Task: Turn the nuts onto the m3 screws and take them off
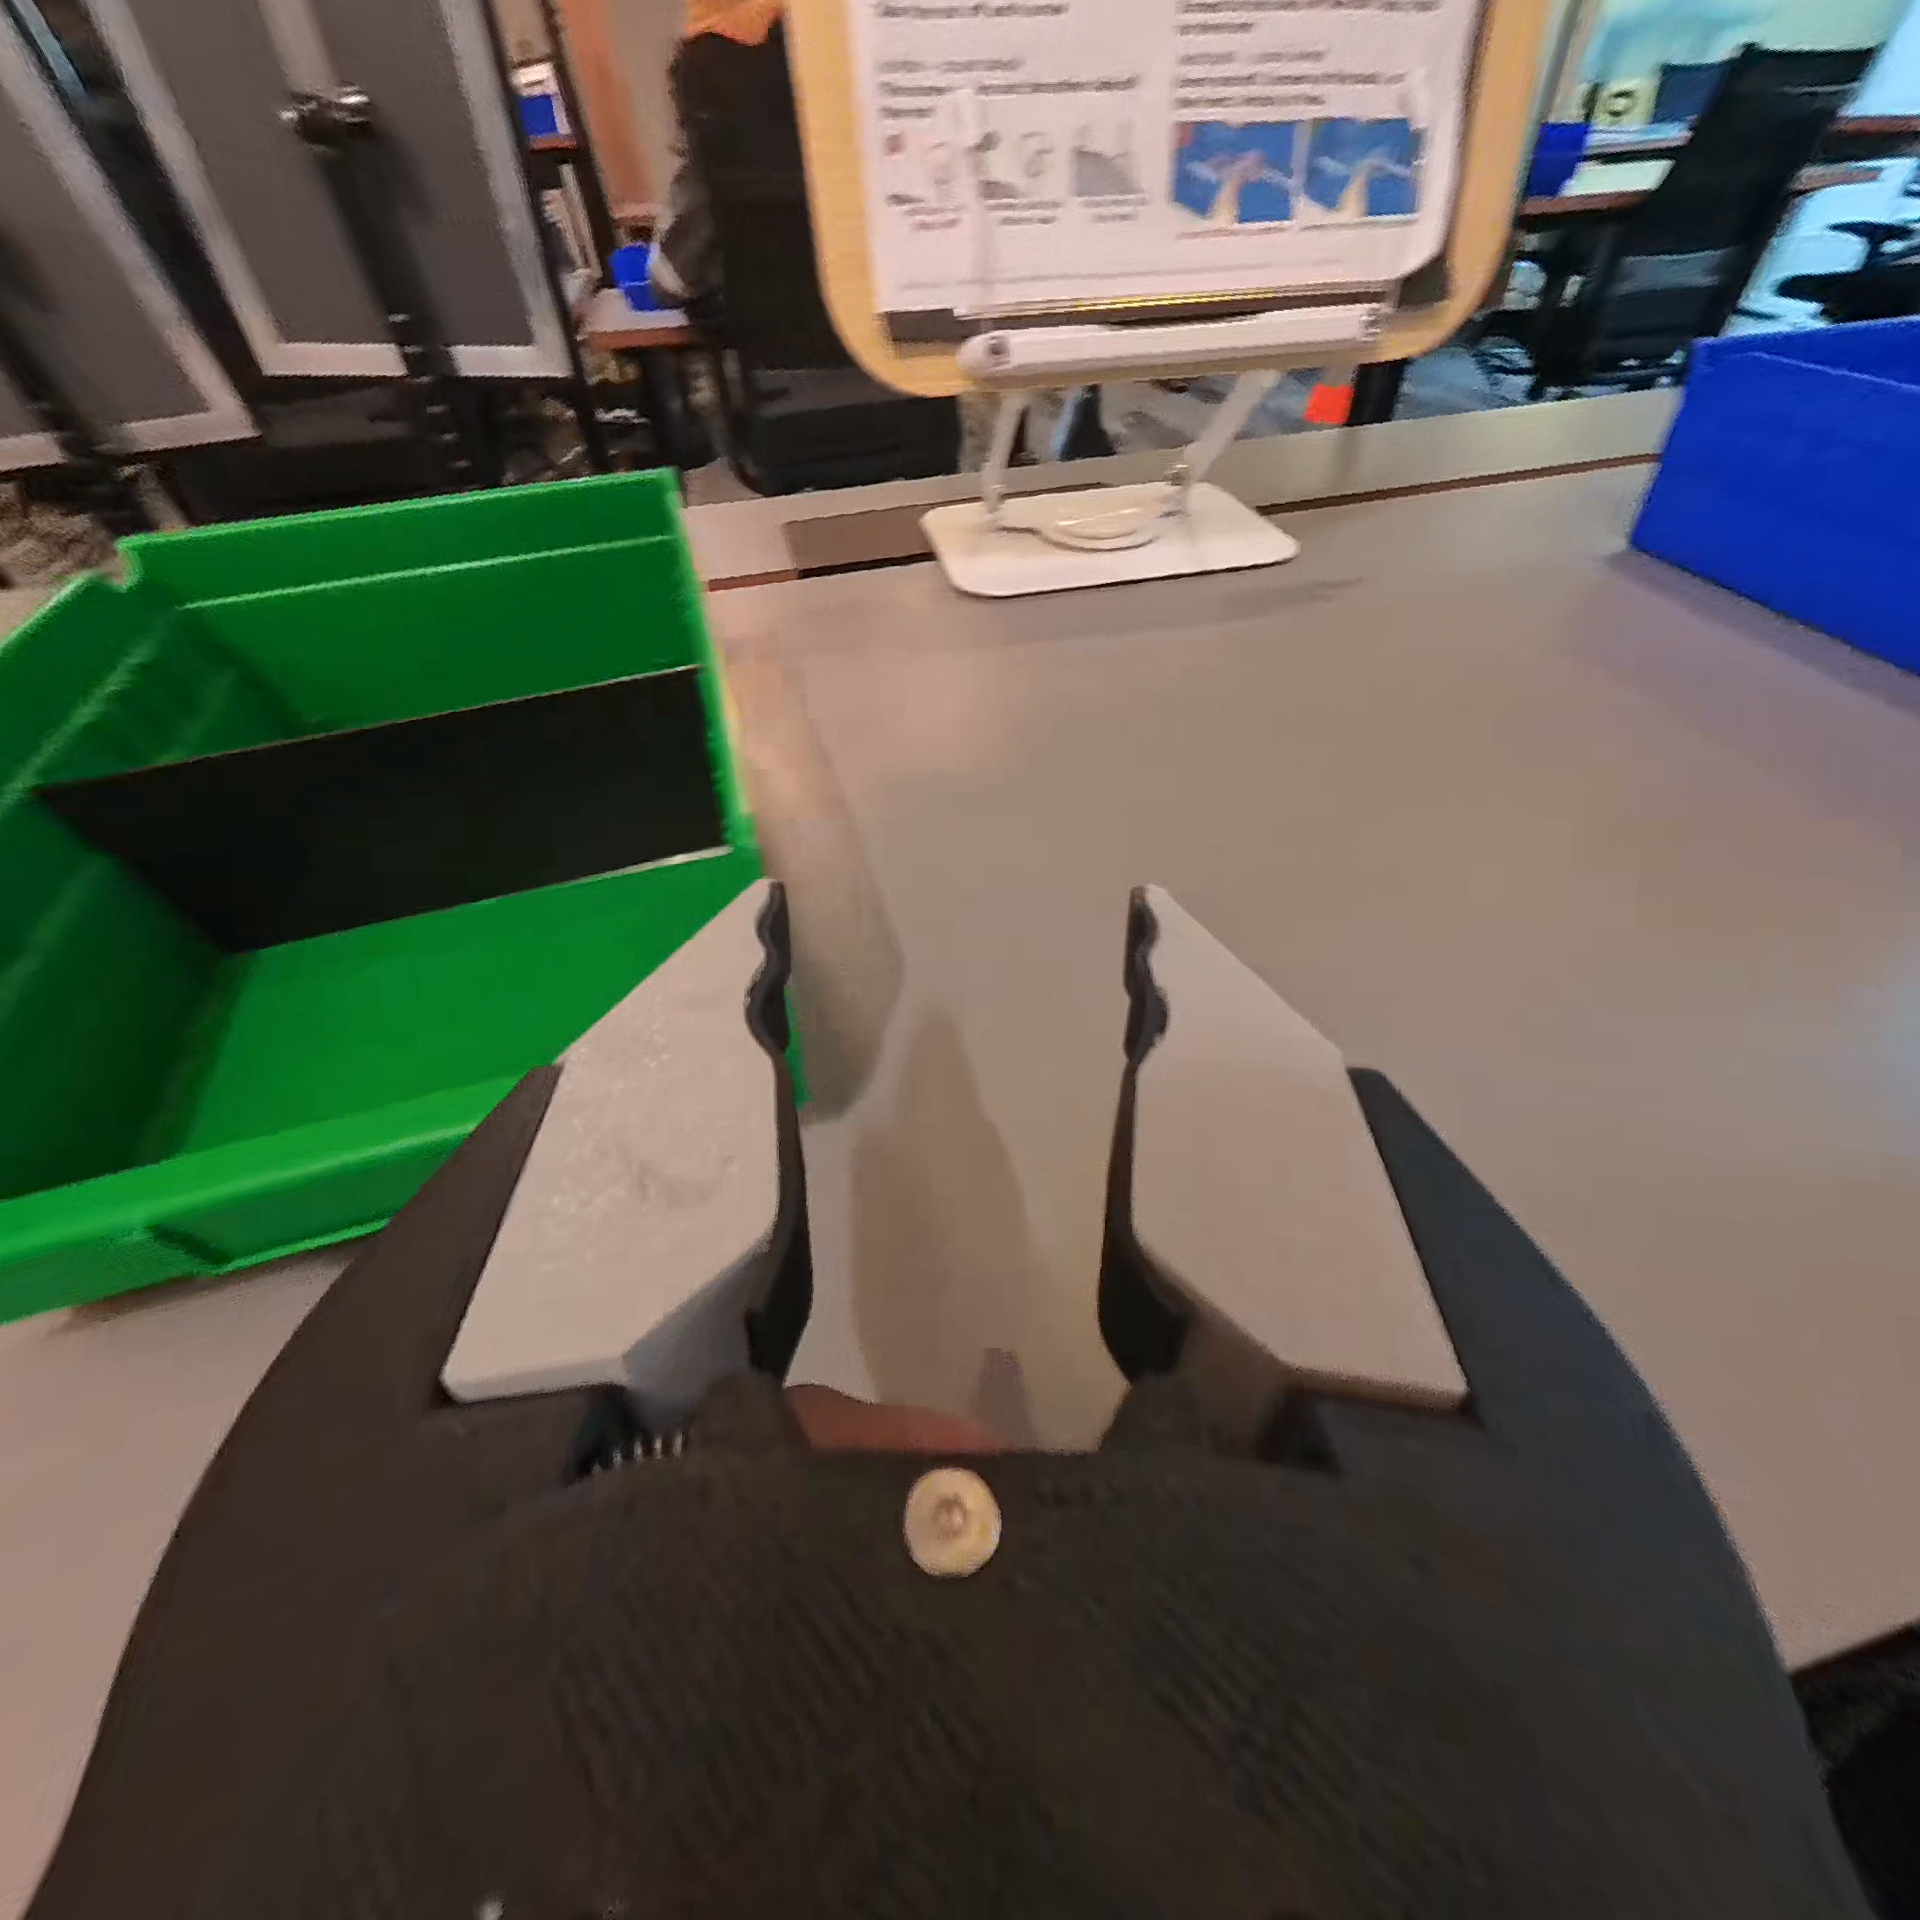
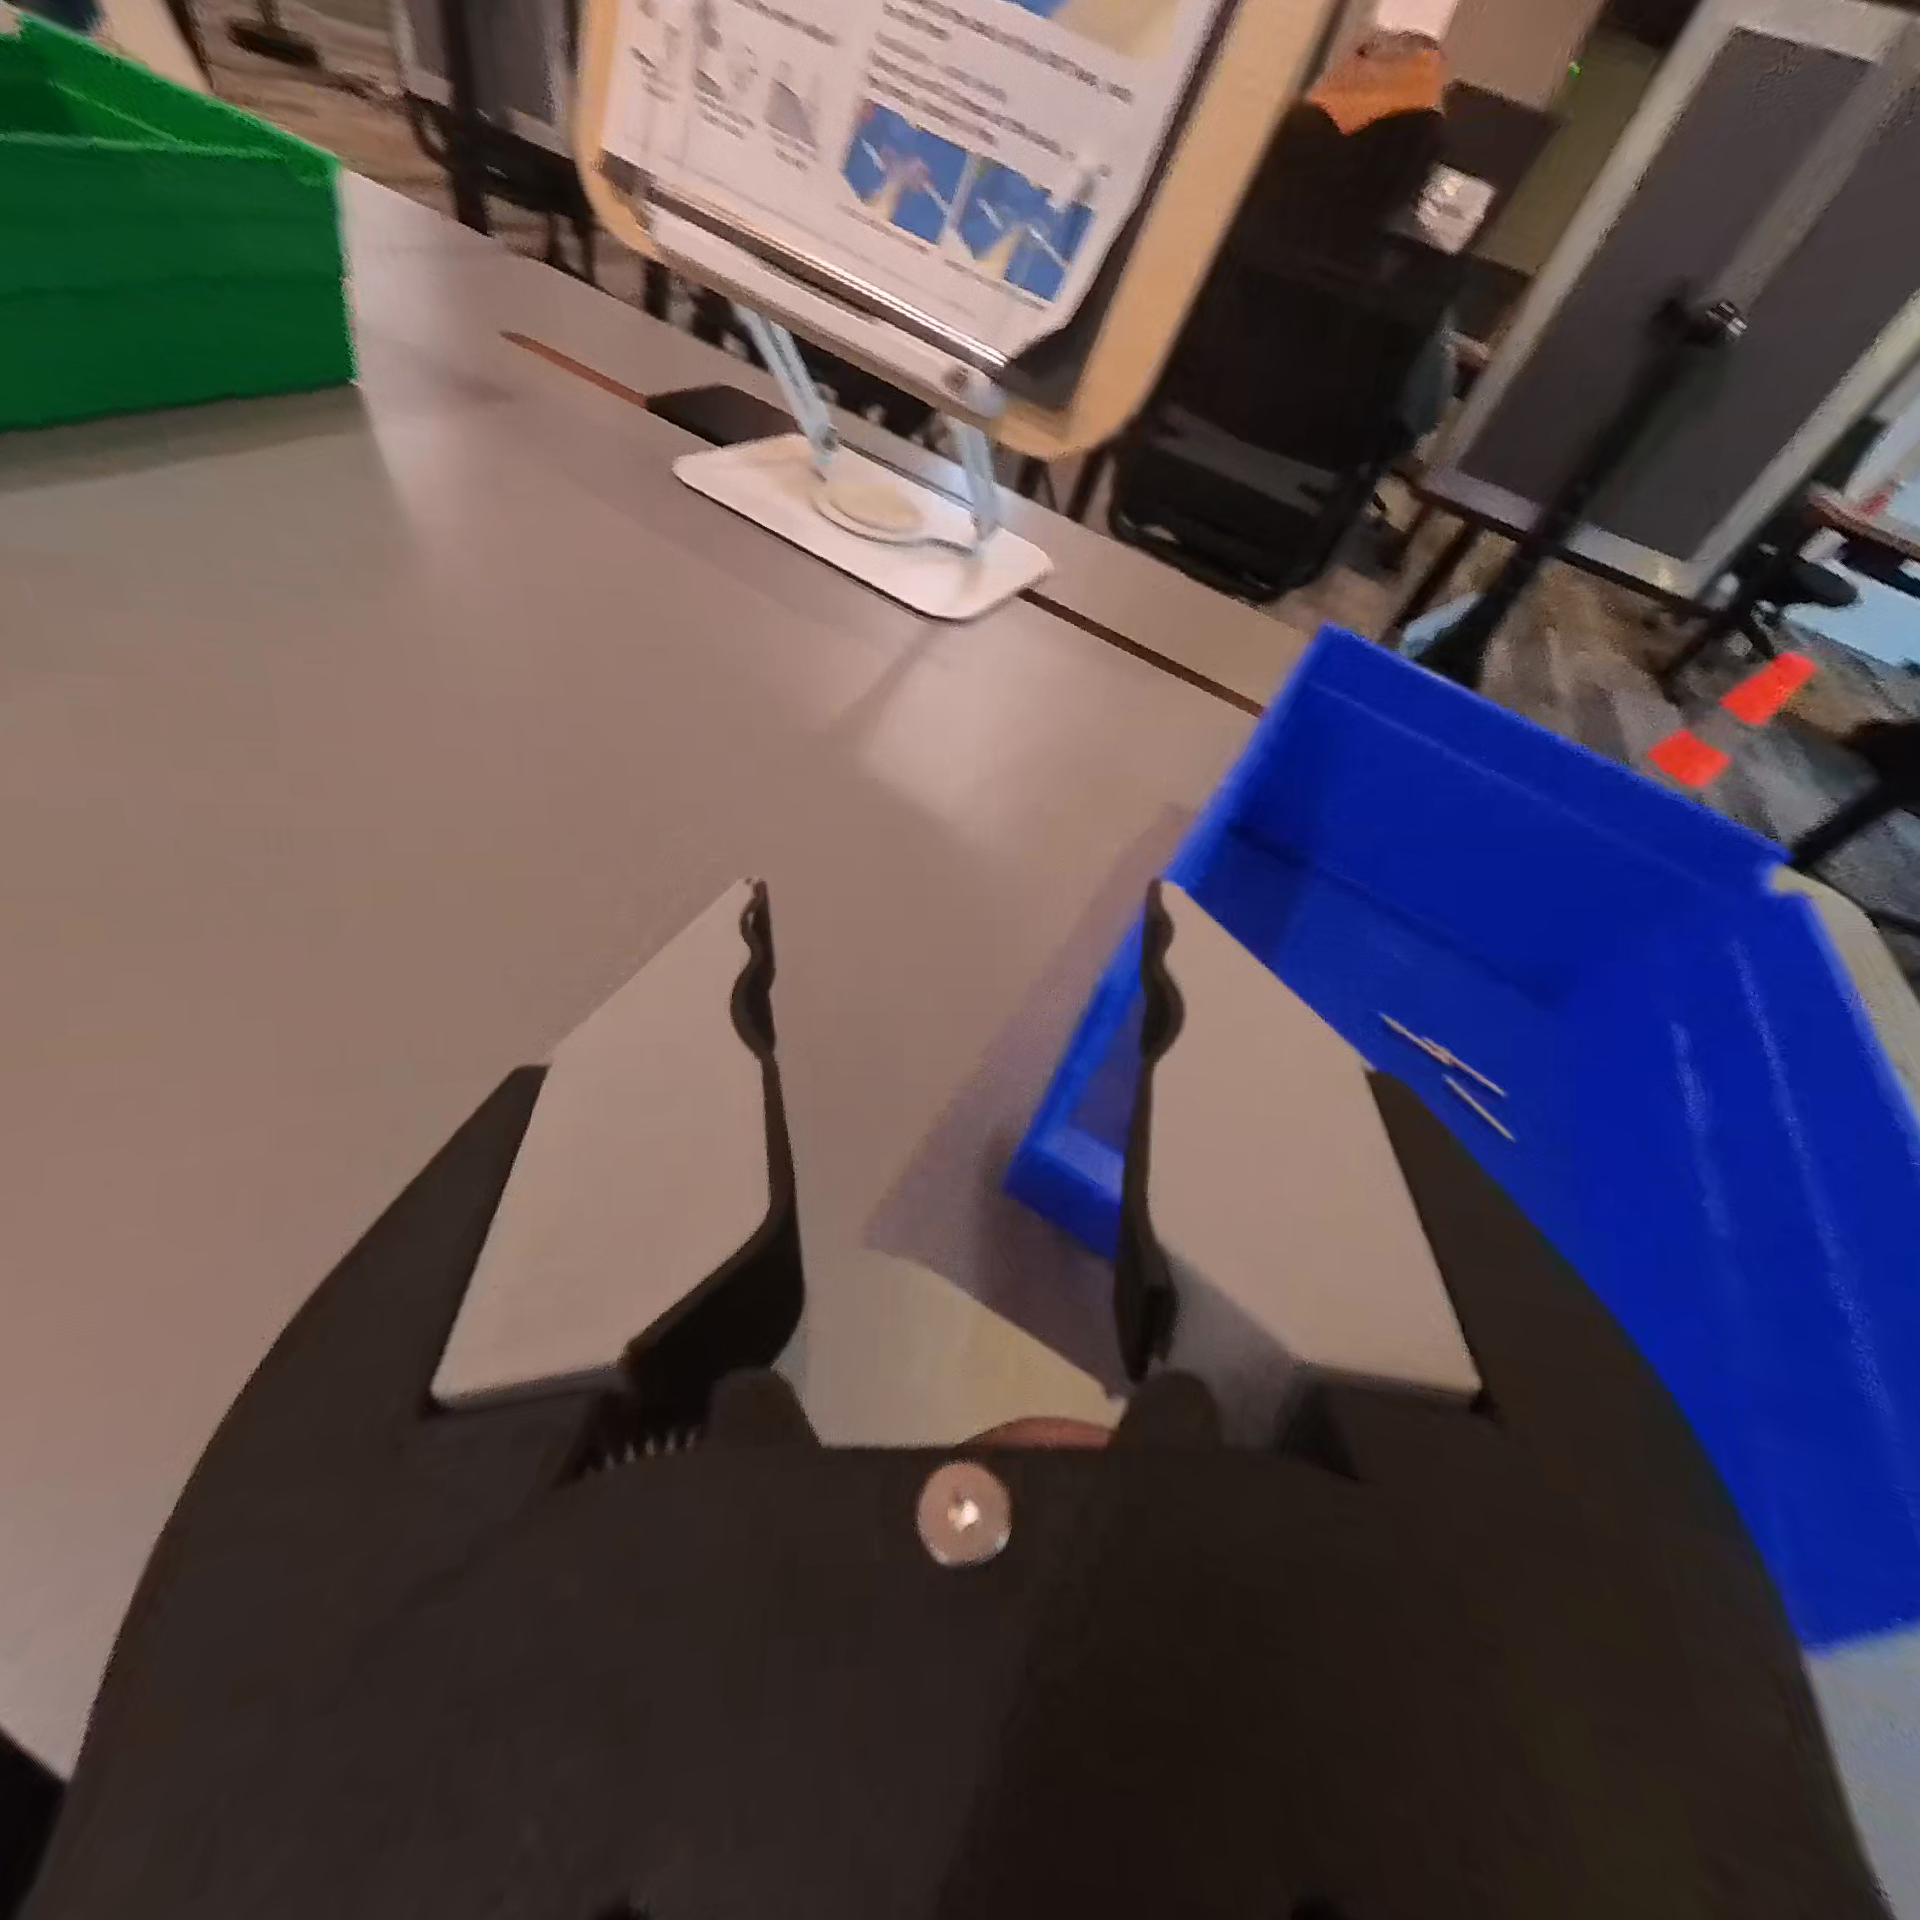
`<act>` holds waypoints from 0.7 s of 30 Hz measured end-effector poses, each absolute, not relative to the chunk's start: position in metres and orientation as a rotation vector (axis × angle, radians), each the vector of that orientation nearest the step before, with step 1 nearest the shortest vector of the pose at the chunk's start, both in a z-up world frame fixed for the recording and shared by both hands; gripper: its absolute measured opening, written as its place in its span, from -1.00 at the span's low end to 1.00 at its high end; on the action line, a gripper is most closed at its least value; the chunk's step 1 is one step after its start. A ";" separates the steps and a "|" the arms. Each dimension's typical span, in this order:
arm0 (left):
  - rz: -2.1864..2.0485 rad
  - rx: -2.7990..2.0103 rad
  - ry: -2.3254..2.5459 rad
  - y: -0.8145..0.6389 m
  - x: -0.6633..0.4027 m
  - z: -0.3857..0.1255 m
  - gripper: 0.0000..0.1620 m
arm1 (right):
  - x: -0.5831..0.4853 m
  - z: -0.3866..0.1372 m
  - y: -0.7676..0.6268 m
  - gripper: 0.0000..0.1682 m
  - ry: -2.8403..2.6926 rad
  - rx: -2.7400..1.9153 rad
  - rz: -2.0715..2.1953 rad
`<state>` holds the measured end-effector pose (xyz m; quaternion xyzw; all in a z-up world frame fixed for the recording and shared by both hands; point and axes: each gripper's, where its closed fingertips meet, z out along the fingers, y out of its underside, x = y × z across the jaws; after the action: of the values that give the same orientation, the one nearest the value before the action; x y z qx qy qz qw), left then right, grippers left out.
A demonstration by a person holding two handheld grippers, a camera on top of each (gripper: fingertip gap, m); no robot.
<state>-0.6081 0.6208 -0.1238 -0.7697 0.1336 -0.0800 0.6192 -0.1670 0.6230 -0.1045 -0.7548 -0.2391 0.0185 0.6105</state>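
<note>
**Two empty grippers, parts not yet picked up**

Both of my grippers hang above the grey table (image 1: 1351, 831) with their jaws spread wide and nothing between them. I hold the left gripper (image 1: 956, 914) just beside the green bin (image 1: 343, 1049), which sits at my left; a black divider (image 1: 395, 800) splits it into compartments, and I can see no nuts in the part that shows, though the near floor is hidden behind the front wall. I keep the right gripper (image 2: 956, 914) at the near corner of the blue bin (image 2: 1507, 935), at my right. A few thin metal pieces (image 2: 1449, 1070) lie on its floor; I take them for the m3 screws, but blur makes that uncertain.

The bins stand well apart, one per hand, which I judge is why each gripper waits by its own supply. Between them, at the far edge, a stand (image 1: 1112, 530) props up an instruction sheet (image 1: 1143, 145) facing me. A person (image 1: 727, 187) stands beyond the table.

Nothing is threaded yet; picking comes first.
</note>
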 end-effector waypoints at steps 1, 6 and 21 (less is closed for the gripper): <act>-0.179 -1.780 0.274 0.623 -0.618 -0.125 -0.22 | -0.149 -0.104 0.621 -0.11 -0.514 -1.773 0.005; -0.136 -1.852 0.185 0.643 -0.647 -0.140 -0.22 | -0.116 -0.123 0.622 -0.03 -0.443 -1.888 0.010; 0.053 -1.971 0.234 0.683 -0.657 -0.169 -0.97 | -0.127 -0.175 0.662 -0.86 -0.413 -1.961 0.022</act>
<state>-0.6570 0.6827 -0.1693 -0.8313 0.0986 0.0224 0.5465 -0.1269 0.6616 -0.1747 -0.8246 -0.1737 0.0092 0.5384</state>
